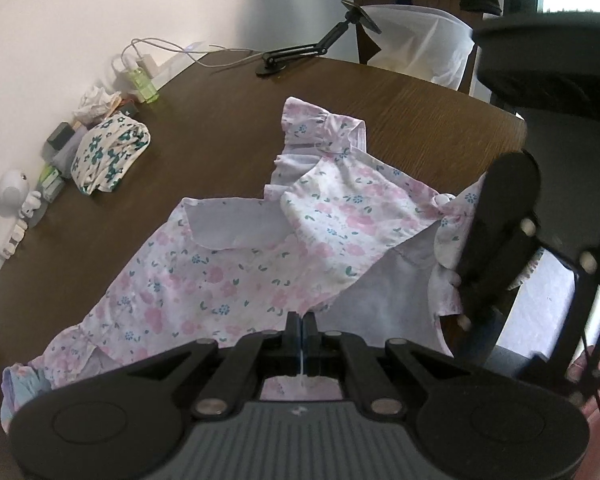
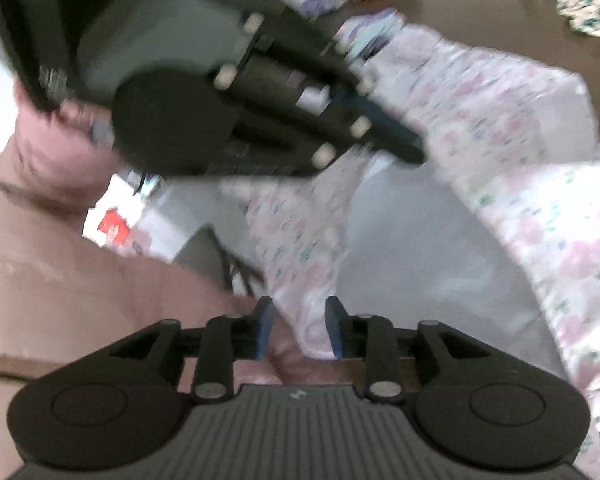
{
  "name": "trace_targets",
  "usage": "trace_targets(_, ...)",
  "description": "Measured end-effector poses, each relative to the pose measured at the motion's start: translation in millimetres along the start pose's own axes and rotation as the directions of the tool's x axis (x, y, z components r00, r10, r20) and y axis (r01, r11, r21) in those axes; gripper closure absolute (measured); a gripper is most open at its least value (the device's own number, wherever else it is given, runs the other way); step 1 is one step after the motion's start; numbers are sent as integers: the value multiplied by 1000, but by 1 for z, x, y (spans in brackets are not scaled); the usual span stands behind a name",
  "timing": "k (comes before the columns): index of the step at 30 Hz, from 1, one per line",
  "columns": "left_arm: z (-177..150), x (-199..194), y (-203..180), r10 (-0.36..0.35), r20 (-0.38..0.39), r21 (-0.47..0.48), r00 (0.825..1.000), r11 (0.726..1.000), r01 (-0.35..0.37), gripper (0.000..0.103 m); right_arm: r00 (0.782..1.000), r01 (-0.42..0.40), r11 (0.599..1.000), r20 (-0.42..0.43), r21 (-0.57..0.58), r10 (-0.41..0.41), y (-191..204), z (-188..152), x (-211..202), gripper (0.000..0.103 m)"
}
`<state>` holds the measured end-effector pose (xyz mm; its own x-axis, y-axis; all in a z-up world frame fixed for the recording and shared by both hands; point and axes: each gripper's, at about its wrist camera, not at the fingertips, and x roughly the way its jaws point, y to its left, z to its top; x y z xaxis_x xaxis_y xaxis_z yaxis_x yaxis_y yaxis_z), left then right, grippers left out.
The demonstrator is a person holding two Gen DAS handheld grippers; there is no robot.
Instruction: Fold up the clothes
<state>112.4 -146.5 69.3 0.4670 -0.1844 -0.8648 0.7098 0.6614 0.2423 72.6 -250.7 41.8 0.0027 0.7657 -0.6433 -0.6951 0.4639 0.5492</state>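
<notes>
A pink and white floral garment [image 1: 260, 264] lies crumpled on the brown table [image 1: 220, 112], with part of its pale inner side turned up. My left gripper [image 1: 302, 326] is shut on the garment's near edge. The blurred right wrist view shows that same gripper [image 2: 410, 146] closed on the cloth. My right gripper [image 2: 299, 330] is open, and a fold of the garment [image 2: 520, 160] hangs between its blue fingers [image 2: 263, 330] without being pinched. In the left wrist view it [image 1: 496, 232] sits at the garment's right end, by the table's edge.
A folded green-flowered cloth [image 1: 108, 152] rests at the left near the wall. Small clutter, a green bottle [image 1: 144, 82] and cables line the wall side. A black jointed holder [image 1: 296, 54] stands at the back, with a white bag [image 1: 420, 40] on a chair beyond it.
</notes>
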Motion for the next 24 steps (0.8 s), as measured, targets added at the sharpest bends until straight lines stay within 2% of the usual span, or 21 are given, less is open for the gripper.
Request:
trace_targets(2, 0, 1, 0, -3, 3, -5, 1000, 1000, 3, 103, 999, -15, 999, 31, 40, 14, -10, 2, 3, 67)
trace_targets(4, -1, 0, 0, -4, 8, -10, 1000, 1000, 4, 103, 999, -36, 997, 37, 65, 33, -20, 4, 13, 57)
trace_targets(7, -1, -2, 1, 3, 14, -16, 1000, 1000, -3, 103, 996, -85, 992, 20, 96, 83, -30, 6, 38, 57)
trace_targets(8, -2, -3, 2, 5, 15, -18, 1000, 1000, -5, 103, 995, -104, 990, 6, 100, 104, -31, 7, 46, 57)
trace_targets(12, -3, -5, 6, 12, 22, -26, 1000, 1000, -12, 103, 978, -190, 977, -66, 95, 196, -27, 1, 58, 76)
trace_targets(13, -3, -5, 7, 14, 24, -28, 1000, 1000, -14, 103, 975, -201, 975, -75, 90, 208, -25, 0, 57, 77)
trace_targets(22, -6, -3, 4, -6, 27, -24, 1000, 1000, 6, 103, 980, -194, 975, 70, 111, 187, -28, -12, -2, 76)
trace_targets(23, -5, -3, 3, -7, 29, -23, 1000, 1000, 8, 103, 983, -176, 978, 73, 111, 169, -28, -13, -2, 74)
trace_targets(24, -5, -4, 3, -7, 33, -22, 999, 1000, 8, 103, 985, -160, 981, 75, 112, 152, -28, -13, -2, 66)
